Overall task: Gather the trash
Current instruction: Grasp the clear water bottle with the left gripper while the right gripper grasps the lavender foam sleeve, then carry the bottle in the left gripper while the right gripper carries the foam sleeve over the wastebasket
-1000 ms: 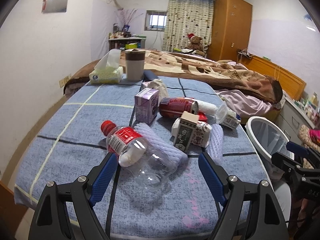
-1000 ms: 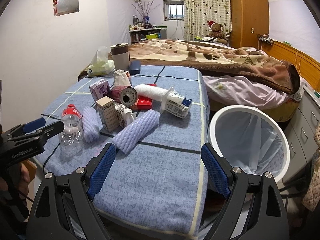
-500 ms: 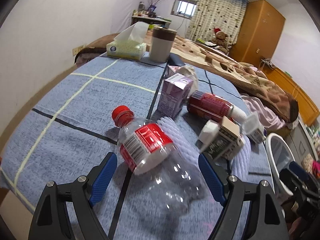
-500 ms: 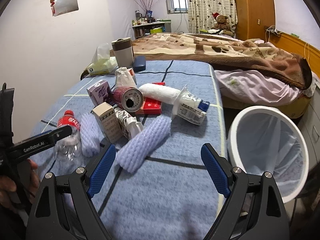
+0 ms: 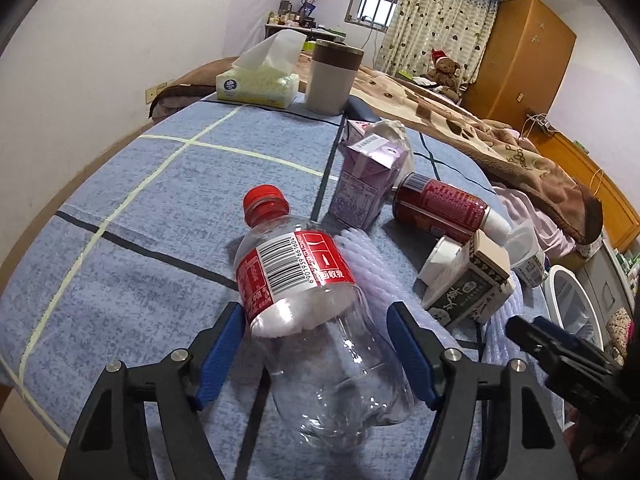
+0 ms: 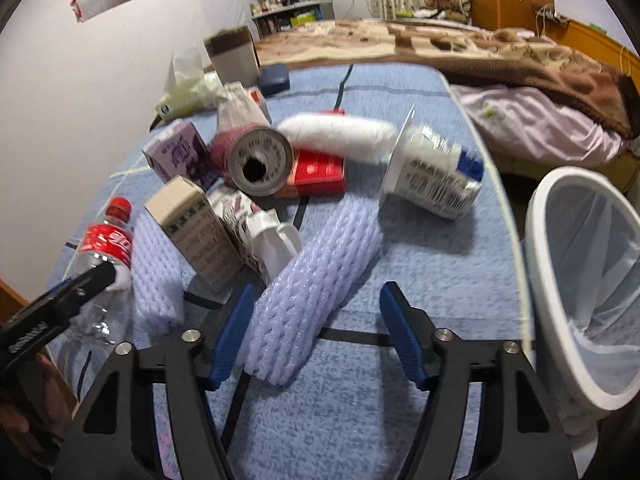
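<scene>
An empty clear bottle [image 5: 316, 320] with a red barcoded label lies on the blue checked worktop [image 5: 140, 216] inside the left gripper [image 5: 316, 340], whose jaws have been closing. The right gripper [image 6: 316, 332], also closing, straddles a lavender foam sleeve [image 6: 312, 292]. The left gripper's arm shows unreadable white lettering.

The bottle [image 5: 308, 304] lies on the blanket [image 5: 160, 216] before the carton [image 5: 366, 182] and can [image 5: 438, 206]; the bin [image 6: 580, 280] stands right of the bed; the foam sleeve [image 6: 312, 296] lies before the can.
</scene>
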`<action>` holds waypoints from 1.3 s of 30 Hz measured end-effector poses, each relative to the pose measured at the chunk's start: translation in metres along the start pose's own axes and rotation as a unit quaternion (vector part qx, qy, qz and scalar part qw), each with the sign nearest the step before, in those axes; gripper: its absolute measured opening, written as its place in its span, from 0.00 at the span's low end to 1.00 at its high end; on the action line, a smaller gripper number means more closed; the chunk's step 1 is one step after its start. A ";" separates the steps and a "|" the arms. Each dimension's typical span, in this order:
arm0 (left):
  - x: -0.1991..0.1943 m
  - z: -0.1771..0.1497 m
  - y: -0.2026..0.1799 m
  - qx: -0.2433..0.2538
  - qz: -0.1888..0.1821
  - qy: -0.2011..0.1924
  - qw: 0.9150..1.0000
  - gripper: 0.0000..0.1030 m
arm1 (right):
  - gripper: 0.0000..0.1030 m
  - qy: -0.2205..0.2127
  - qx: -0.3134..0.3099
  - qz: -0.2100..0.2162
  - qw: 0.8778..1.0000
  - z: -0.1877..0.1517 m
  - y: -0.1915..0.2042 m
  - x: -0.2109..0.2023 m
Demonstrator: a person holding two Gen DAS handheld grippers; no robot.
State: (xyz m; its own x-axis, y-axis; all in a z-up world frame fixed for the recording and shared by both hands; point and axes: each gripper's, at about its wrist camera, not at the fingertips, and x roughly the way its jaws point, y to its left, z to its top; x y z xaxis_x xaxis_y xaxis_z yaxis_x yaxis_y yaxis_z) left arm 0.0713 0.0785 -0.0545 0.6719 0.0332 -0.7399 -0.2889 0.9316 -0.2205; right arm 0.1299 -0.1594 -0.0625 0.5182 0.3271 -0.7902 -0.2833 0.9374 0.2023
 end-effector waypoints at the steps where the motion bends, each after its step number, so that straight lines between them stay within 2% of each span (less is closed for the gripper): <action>1: -0.001 0.000 0.001 0.001 0.002 -0.001 1.000 0.70 | 0.56 0.004 0.005 0.004 1.000 -0.001 -0.001 0.001; 4: -0.003 0.000 0.002 0.009 0.008 -0.003 1.000 0.68 | 0.36 -0.002 0.006 0.007 1.000 -0.003 -0.001 -0.006; 7: -0.005 -0.001 0.001 0.017 0.011 -0.002 1.000 0.67 | 0.27 -0.007 -0.001 0.004 1.000 -0.005 -0.001 -0.014; 12: -0.013 -0.005 0.000 0.026 0.011 -0.004 1.000 0.60 | 0.21 -0.014 -0.004 0.007 1.000 -0.010 -0.005 -0.021; 13: -0.015 -0.006 0.000 0.028 0.010 -0.005 1.000 0.59 | 0.17 -0.015 -0.004 0.007 1.000 -0.010 -0.005 -0.022; 19: -0.027 -0.013 0.000 0.037 0.004 -0.007 0.999 0.58 | 0.16 -0.024 -0.001 0.014 1.000 -0.016 -0.010 -0.034; 26: -0.050 -0.015 -0.014 0.054 -0.007 -0.030 0.998 0.58 | 0.15 -0.052 0.001 0.018 0.998 -0.016 -0.014 -0.053; 34: -0.075 -0.007 -0.056 0.097 -0.048 -0.057 0.992 0.59 | 0.15 -0.088 0.023 0.001 0.996 -0.018 -0.038 -0.078; 39: -0.081 0.000 -0.096 0.136 -0.086 -0.069 0.985 0.59 | 0.15 -0.101 0.048 -0.017 0.994 -0.020 -0.060 -0.087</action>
State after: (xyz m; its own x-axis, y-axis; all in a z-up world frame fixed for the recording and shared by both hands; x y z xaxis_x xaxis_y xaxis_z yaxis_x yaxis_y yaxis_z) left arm 0.0442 -0.0140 0.0265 0.7866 -0.1018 -0.6090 0.0181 0.9897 -0.1420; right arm 0.0860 -0.2468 -0.0179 0.6803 0.3038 -0.6669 -0.1898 0.9520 0.2401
